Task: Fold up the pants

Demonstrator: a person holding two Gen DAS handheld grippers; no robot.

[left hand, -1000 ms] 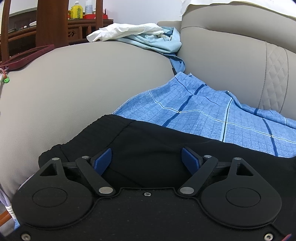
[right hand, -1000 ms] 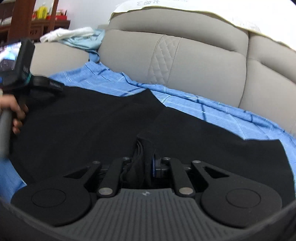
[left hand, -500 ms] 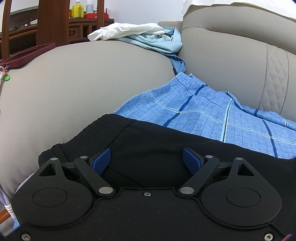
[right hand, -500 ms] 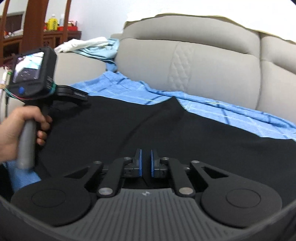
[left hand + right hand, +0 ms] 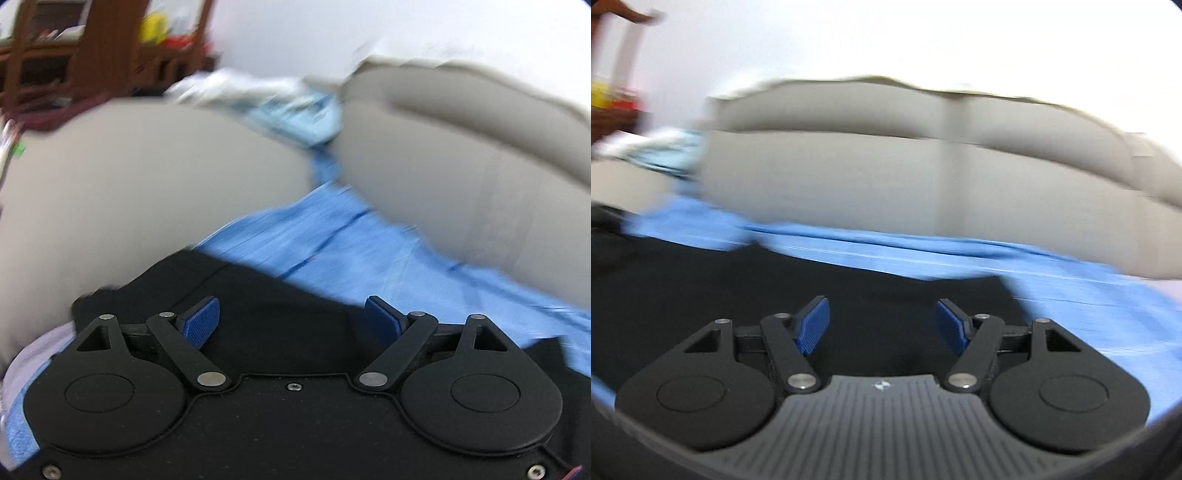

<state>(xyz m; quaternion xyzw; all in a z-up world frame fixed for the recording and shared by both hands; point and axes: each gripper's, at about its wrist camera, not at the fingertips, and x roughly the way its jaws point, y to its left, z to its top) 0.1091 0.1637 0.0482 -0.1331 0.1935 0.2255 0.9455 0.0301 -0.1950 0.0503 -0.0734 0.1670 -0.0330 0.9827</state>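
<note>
On the sofa [image 5: 849,177], black pants [image 5: 775,280] lie spread over a blue sheet [image 5: 1071,295]. Both views are blurry, so a rushed grab could bunch the fabric or snag the sheet. Left tool [image 5: 291,321] and right tool [image 5: 882,321] hover low over the pants, both spread wide, holding nothing.

It is a home living room. A grey leather sofa [image 5: 849,177] fills the view, with dark wooden furniture [image 5: 85,48] behind it
</note>
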